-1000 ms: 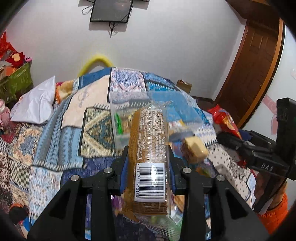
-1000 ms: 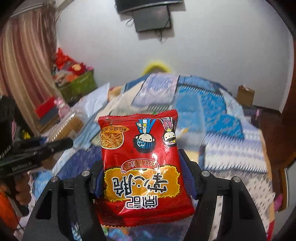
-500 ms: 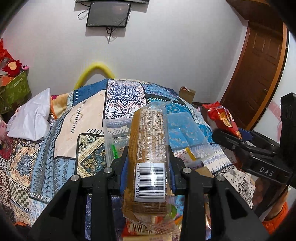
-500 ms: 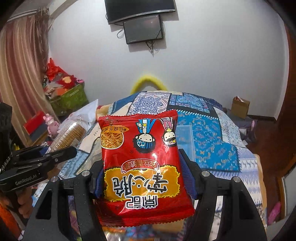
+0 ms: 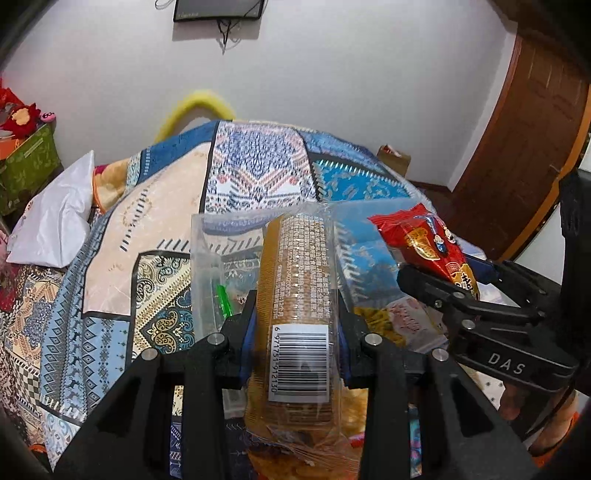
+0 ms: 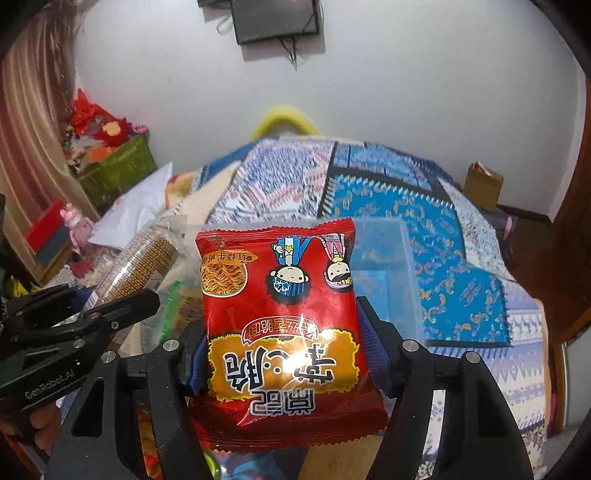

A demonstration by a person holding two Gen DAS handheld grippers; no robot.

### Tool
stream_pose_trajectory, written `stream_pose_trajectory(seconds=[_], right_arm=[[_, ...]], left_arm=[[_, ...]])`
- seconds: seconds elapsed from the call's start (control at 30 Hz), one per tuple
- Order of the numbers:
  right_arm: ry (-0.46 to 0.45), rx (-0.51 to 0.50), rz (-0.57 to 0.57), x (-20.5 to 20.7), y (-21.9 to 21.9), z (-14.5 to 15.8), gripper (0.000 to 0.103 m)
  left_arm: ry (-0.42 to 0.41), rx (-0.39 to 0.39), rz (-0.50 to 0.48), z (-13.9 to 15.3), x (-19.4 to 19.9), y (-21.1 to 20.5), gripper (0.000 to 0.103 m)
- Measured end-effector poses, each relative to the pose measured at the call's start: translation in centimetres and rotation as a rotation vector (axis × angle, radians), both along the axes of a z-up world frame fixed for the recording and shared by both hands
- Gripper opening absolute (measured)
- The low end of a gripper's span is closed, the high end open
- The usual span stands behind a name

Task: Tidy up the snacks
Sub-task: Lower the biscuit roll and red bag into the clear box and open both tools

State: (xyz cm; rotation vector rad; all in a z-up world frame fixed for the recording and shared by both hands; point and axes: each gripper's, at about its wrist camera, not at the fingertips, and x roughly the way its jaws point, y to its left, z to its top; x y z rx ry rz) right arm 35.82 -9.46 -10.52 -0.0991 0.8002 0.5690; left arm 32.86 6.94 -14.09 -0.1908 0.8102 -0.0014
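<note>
White walls and a patchwork bedspread (image 5: 166,221) fill the room behind both tools. Nearest, the left gripper (image 5: 297,332) has its fingers pressed tight on a cracker sleeve (image 5: 297,280) (barcode facing the camera), which stands out beyond the fingertips. The right gripper (image 6: 282,332) holds a red noodle packet (image 6: 280,317) between half-spread fingers. Beyond both sets of fingertips a clear plastic box (image 5: 207,258) stands on the bedspread, with a black screen (image 6: 275,18) on the wall far behind.

Both wrist views face the patterned bedspread (image 5: 258,173) closely.
</note>
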Motion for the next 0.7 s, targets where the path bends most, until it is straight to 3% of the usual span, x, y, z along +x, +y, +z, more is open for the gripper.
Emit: stream_pose_trajectory(seconds=[0.27, 0.47, 0.7], right_arm=[[0.050, -0.083, 0.036, 0.8, 1.5, -2.0, 0.064], [0.080, -0.067, 0.033, 1.3, 1.2, -2.2, 0.065], [0.080, -0.055, 0.032, 0.7, 0.8, -1.3, 0.067]], left_arm=[[0.033, 0.007, 0.010, -2.2, 1.7, 0.0, 0.035], [0.041, 0.022, 0.021, -2.7, 2.2, 0.2, 0.037], [-0.022, 0.010, 0.010, -0.2, 0.7, 0.4, 0.054]])
